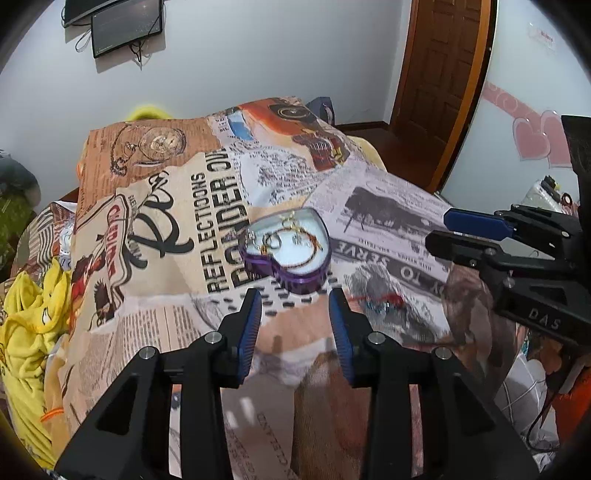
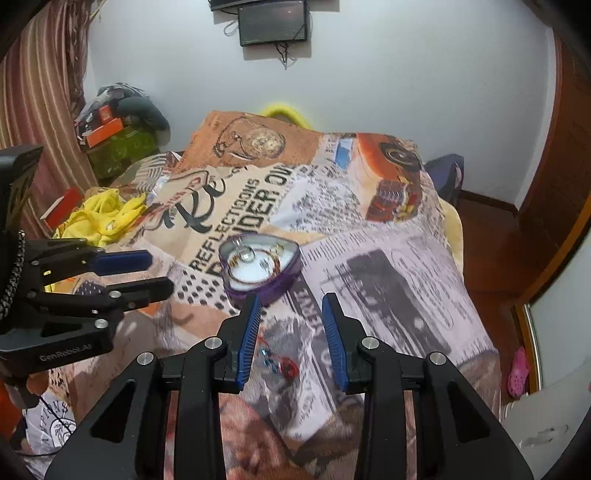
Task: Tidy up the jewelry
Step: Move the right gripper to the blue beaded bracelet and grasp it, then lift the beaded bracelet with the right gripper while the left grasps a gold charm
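A purple heart-shaped jewelry box (image 1: 286,251) lies open on the printed bedspread (image 1: 177,258), with a bangle, rings and a gold chain on its white lining. It also shows in the right wrist view (image 2: 260,267). A small red and blue jewelry piece (image 1: 382,301) lies on the bedspread to the right of the box, and shows between the right fingers (image 2: 279,363). My left gripper (image 1: 295,302) is open and empty, just short of the box. My right gripper (image 2: 291,310) is open and empty above the red and blue piece.
Yellow clothes (image 1: 29,332) lie at the bed's left edge. A wooden door (image 1: 439,74) stands at the back right. A screen (image 2: 273,22) hangs on the white wall. Orange boxes and bags (image 2: 114,136) are piled at the far left.
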`<state>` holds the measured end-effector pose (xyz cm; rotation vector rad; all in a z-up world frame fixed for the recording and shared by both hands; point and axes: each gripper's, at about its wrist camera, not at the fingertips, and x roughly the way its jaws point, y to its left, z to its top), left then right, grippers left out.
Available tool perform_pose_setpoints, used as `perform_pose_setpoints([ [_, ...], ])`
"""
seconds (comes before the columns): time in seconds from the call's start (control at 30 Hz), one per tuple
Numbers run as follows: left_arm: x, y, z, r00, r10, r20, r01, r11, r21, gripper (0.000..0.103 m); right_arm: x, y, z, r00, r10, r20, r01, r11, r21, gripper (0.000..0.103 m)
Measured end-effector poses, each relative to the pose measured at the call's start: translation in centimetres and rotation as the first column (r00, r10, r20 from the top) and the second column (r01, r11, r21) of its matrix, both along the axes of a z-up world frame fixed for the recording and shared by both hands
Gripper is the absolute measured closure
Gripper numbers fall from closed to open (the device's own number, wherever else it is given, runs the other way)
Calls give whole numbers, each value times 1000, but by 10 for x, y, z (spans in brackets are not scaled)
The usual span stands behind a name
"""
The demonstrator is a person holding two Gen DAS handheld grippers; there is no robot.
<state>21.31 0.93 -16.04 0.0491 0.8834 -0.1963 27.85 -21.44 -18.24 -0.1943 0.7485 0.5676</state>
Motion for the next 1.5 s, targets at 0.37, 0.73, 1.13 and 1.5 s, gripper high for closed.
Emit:
perform_pose_setpoints([
  [0.37, -11, -6, -38, 996, -17, -91, 17, 1000, -1, 66, -5, -9, -43, 992, -24, -122, 20, 999, -32, 71],
  [0.73, -1, -6, -60, 990, -18, -140, 14, 999, -32, 66, 3, 10, -71, 985, -2, -173, -10, 998, -70, 71],
  [1.13, 5, -9, -68, 988, -27, -151, 19, 999, -50, 66, 1, 19, -84, 986, 53, -156, -65, 995, -73, 71],
  [1.5, 5, -11, -68, 986, -40, -165, 26, 996, -87, 66, 2, 11, -76, 990, 0, -139, -2, 1000, -13, 96],
])
